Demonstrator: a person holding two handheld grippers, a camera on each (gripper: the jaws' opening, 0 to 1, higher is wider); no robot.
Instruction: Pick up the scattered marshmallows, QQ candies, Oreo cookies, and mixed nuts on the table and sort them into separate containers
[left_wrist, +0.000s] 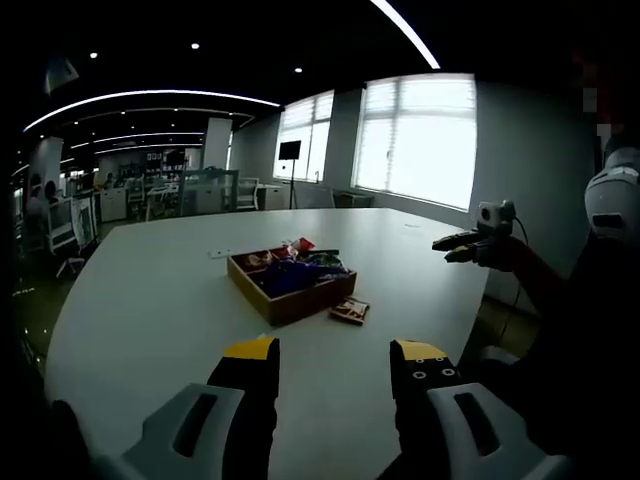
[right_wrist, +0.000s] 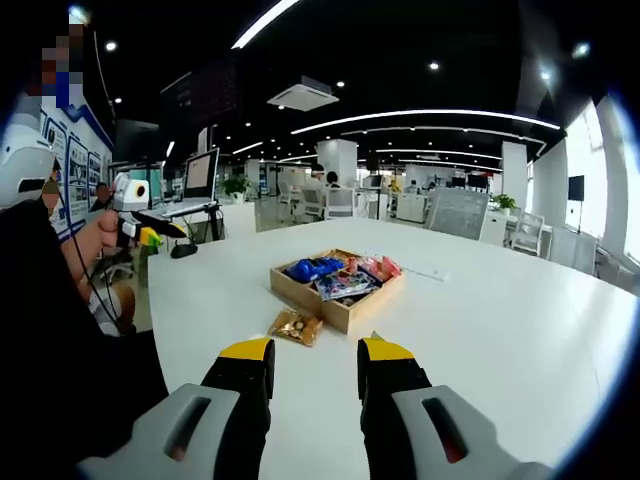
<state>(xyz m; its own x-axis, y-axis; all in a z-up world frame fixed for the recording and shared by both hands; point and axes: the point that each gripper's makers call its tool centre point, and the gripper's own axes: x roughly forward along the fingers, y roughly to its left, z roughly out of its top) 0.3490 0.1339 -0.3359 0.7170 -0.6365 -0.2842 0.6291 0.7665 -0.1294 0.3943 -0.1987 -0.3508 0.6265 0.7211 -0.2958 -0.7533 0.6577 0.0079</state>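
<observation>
Right gripper view: right gripper (right_wrist: 313, 352) jaws parted, empty, above table (right_wrist: 520, 330). Loose snack packet (right_wrist: 297, 325) just beside wooden tray (right_wrist: 345, 315), probably nuts, blurry. Left gripper (left_wrist: 335, 352) wide, empty. Approach packet low, straddle it, clear tray wall.

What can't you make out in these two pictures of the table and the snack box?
- Wooden box in the left gripper view: its near wall hides the bottom, and the packets are too small to tell apart.
- Loose packet in the right gripper view: its print is too small to read.
- Compartments of the box in either view: dividers are buried under packets.
- Other gripper in the left gripper view: too small to judge the jaws.
</observation>
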